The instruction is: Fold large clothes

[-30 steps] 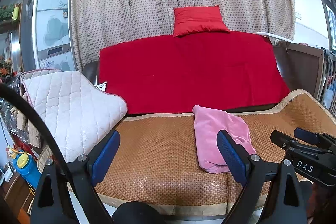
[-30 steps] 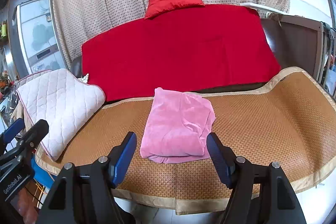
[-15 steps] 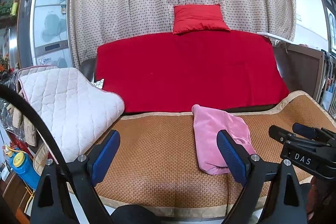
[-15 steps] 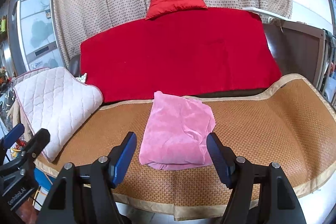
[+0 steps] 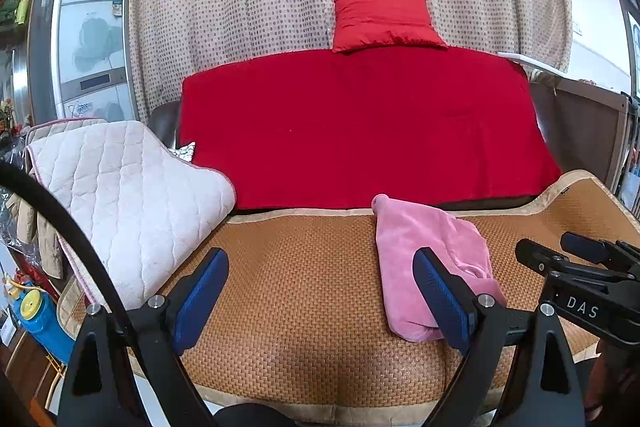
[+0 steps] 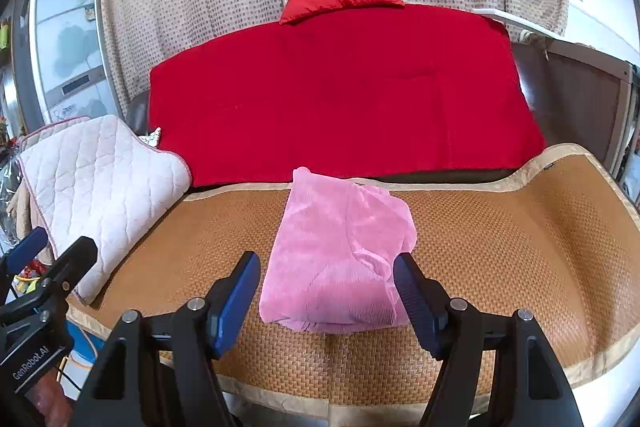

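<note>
Pink folded garment is lying on the woven mat; we are holding the left gripper and right gripper spread wide, gripping nothing.

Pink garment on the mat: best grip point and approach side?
Take the pink garment at its near hem, where the layered edge lifts slightly off the woven mat. Come from the front, low, with the open right gripper, already lined up with it.
</note>
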Tool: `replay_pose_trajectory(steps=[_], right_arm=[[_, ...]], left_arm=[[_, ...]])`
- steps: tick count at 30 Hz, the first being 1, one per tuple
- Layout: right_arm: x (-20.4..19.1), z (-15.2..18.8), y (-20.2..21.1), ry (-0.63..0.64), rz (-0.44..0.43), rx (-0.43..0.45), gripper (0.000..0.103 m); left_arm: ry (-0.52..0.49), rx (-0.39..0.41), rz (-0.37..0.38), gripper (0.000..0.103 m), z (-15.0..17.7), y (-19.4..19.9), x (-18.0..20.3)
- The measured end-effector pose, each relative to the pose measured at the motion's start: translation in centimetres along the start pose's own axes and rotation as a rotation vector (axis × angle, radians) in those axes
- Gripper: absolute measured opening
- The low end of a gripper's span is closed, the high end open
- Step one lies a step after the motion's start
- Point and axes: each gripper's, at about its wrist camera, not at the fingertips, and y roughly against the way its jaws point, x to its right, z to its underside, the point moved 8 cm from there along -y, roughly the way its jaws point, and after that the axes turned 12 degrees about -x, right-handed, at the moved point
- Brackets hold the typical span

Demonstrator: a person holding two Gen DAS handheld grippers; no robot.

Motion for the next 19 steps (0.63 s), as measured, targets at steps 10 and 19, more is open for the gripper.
replay_pose_trajectory(steps=[10,19], right_arm=[[-0.3,-1.4,-3.5,0.017,0.001,-0.045,0.073],[2.7,-3.6,-7.4,-0.005,-0.012,-0.082,0.073]], left_arm=[[0.016,-0.036,0.002,0.093,-1.2,-3.1,0.0],[0.064,-0.134,0.106,0.093,-2.5,-9.5,-0.2]])
